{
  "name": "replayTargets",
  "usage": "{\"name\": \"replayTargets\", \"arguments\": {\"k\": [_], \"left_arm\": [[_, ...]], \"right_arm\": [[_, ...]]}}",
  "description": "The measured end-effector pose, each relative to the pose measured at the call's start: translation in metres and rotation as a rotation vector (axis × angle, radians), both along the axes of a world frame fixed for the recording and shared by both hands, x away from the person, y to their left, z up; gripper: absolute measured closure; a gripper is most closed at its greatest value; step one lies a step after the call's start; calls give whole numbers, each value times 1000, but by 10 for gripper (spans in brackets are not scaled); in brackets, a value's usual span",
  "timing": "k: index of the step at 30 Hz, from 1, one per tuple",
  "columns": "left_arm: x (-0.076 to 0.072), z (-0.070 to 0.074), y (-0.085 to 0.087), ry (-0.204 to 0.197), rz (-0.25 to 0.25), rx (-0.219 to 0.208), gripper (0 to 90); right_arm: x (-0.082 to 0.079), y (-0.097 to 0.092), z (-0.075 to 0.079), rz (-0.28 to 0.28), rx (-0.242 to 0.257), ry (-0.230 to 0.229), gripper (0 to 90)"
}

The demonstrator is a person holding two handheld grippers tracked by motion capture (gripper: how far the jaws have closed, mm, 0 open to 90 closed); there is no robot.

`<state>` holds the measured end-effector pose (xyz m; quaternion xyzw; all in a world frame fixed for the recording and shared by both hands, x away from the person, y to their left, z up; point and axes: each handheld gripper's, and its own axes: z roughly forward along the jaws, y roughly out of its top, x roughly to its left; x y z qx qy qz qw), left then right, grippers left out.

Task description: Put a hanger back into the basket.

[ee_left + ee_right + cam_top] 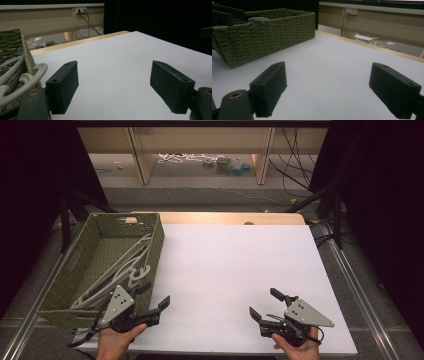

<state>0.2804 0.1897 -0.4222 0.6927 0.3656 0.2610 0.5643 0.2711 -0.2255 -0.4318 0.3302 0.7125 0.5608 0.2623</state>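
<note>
A green woven basket [159, 240] stands at the table's left, holding several pale grey hangers [127, 270]. My left gripper [154, 295] is open and empty at the basket's near right corner, just above the white tabletop [235, 265]. In the left gripper view its jaws [117, 82] stand wide apart, with hanger hooks [32, 76] poking over the basket wall [26, 53] to their left. My right gripper [263, 302] rests open and empty near the front edge at the right. Across the bare surface in the right gripper view [332, 90] is the basket [267, 32], with a hanger [258, 19] showing above its rim.
A wooden strip [225, 217] borders the table's far edge. Beyond it are wooden shelf legs [140, 155], loose cables [295, 175] and small toys [230, 166] on the floor. Metal rails [360, 290] run along both sides of the table.
</note>
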Motion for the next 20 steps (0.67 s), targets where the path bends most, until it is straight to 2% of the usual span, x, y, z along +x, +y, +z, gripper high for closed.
{"name": "replayTargets", "arguments": {"k": [2, 3, 4, 13, 15, 18, 19, 20], "left_arm": [[1, -1, -1, 6, -9, -4, 225], [0, -1, 0, 20, -3, 9, 225], [1, -1, -1, 27, -6, 8, 224], [3, -2, 0, 20, -6, -1, 222], [3, -2, 1, 25, 0, 10, 222], [3, -3, 2, 22, 0, -14, 222], [3, -2, 3, 33, 4, -19, 223], [3, -2, 3, 34, 9, -41, 226]], "right_arm": [[-1, 0, 1, 1, -15, 9, 154], [-2, 0, 1, 5, -20, 27, 154], [-2, 1, 1, 8, -15, 23, 155], [-2, 1, 1, 2, -18, 25, 155], [-2, 1, 1, 5, -19, 25, 155], [-2, 0, 1, 5, -23, 28, 155], [-2, 1, 1, 1, -19, 24, 155], [-2, 1, 1, 1, -19, 23, 155]]}}
